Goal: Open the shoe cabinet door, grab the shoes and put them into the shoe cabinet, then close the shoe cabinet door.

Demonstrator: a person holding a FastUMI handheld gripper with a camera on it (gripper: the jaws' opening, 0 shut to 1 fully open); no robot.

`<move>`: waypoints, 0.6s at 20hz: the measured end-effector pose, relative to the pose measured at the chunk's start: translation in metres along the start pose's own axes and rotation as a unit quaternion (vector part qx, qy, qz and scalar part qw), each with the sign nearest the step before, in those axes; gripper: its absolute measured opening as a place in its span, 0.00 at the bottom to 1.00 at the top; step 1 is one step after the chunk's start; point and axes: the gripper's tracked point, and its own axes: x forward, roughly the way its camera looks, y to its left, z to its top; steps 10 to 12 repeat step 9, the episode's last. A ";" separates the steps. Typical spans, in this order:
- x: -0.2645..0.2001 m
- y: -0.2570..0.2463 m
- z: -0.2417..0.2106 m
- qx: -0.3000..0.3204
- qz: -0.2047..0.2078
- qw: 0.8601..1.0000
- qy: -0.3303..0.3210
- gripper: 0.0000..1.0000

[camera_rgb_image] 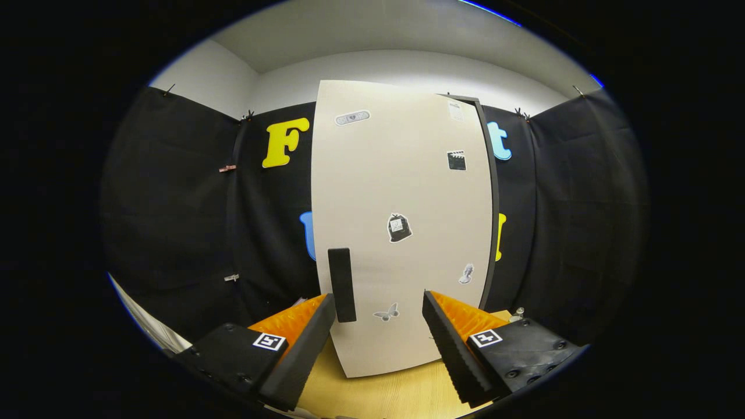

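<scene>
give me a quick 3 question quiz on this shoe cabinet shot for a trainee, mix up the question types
1. True or false: the fingers of the gripper are clamped on the black handle.
2. Multiple choice: the butterfly sticker on the cabinet door sits
A. above the clapperboard sticker
B. low on the door, between the two fingers
C. on the wooden surface
3. Fill in: the handle is mounted near the door's ____ edge, just ahead of the left finger.

Key
1. False: the fingers are spread apart and hold nothing; the handle is by the left finger.
2. B
3. left
</scene>
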 end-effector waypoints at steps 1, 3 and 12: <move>0.001 0.000 -0.001 0.000 0.002 1.000 0.000 0.99; 0.000 -0.002 -0.001 -0.003 0.002 1.000 -0.003 0.99; -0.002 -0.001 0.001 -0.005 0.002 1.000 -0.008 0.99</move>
